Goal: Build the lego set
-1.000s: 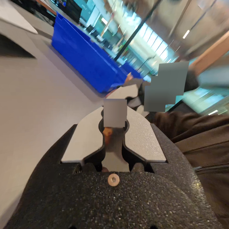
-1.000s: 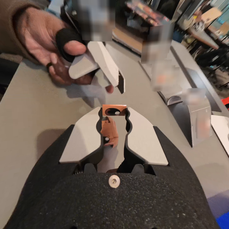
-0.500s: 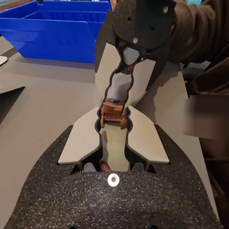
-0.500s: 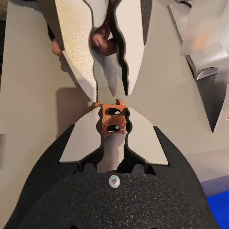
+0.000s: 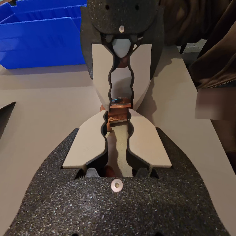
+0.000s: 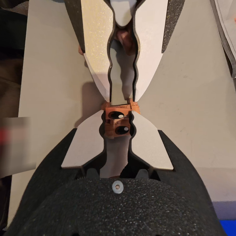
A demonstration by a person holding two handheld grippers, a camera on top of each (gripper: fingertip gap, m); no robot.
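One brown lego piece [image 6: 118, 122] with two printed eyes is gripped in the narrow jaws of the right gripper [image 6: 118, 112]. From the opposite side, tip to tip, the left gripper [image 5: 118, 112] is closed narrowly on the same piece's far end, just above the grey counter [image 5: 44, 114]. One blue bin [image 5: 38, 38] is seen behind.

Warm, dim indoor light, soft shadows on the table [image 5: 38, 114], wide-angle edge stretch, mostly sharp focus.
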